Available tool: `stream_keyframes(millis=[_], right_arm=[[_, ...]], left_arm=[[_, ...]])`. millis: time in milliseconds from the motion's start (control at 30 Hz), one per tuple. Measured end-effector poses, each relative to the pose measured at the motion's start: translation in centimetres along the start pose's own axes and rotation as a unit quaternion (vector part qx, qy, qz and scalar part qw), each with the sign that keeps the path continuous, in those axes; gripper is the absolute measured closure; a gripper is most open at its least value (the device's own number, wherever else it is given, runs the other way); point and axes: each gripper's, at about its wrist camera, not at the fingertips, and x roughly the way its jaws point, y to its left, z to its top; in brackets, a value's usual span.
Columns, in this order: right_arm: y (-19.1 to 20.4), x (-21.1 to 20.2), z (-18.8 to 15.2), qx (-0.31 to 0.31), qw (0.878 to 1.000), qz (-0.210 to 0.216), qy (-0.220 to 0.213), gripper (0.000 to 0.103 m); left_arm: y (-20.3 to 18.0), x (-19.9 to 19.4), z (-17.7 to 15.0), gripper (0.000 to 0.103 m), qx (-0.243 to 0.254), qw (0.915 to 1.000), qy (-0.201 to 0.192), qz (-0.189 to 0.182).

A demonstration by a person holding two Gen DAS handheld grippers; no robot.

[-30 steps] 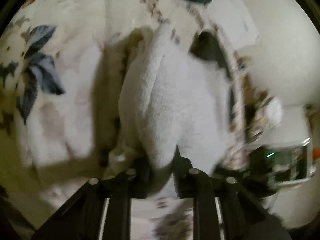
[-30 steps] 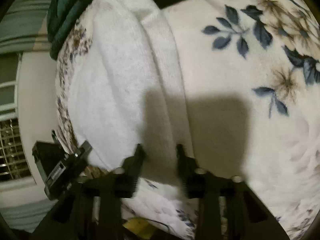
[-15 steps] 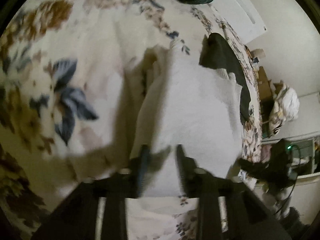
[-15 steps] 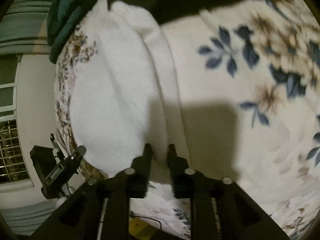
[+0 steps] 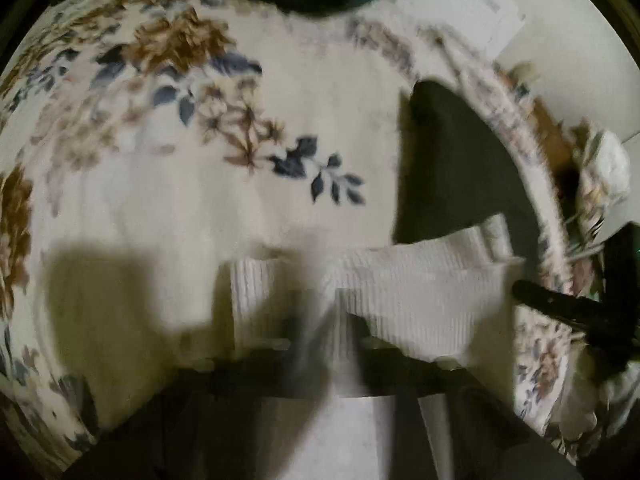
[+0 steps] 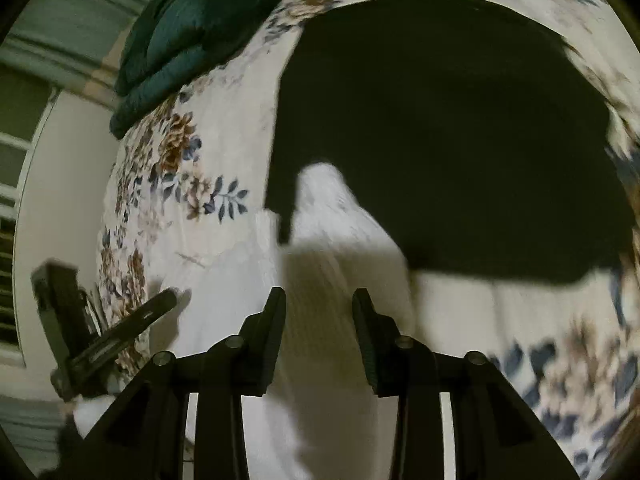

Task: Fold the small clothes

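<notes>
The left gripper [image 5: 320, 336] has its fingers pressed together, blurred, pinching the white ribbed garment [image 5: 420, 292]. The right gripper [image 6: 319, 320] shows fingers apart yet closing, white cloth lying between them, grip unclear. The garment rests on the floral bed cover [image 5: 200, 200] partly over a black garment [image 6: 440, 140].

One white ribbed garment [image 5: 420, 292], one black garment [image 6: 460, 140] and one folded dark green blanket [image 6: 188, 28] lie on one floral-covered bed [image 5: 180, 208]. Two grippers are counted, left [image 5: 320, 340] and right [image 6: 319, 304].
</notes>
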Motion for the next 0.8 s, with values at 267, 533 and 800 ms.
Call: stream_keyframes(millis=[267, 533, 800], right_arm=[[0.0, -4.7, -0.7, 0.007, 0.997, -0.014, -0.082, 0.099], [0.5, -3.0, 2.9, -0.007, 0.996, -0.045, -0.075, 0.1], [-1.6, 1.4, 3.4, 0.012, 0.999, -0.05, 0.006, 0.093]], left_arm=[[2.3, -4.6, -0.1, 0.099, -0.055, 0.9957, -0.073, -0.018], [4.6, -1.1, 1.4, 0.099, -0.093, 0.9947, -0.042, -0.012], [5.5, 0.2, 0.0, 0.089, -0.095, 0.9944, 0.019, -0.042]])
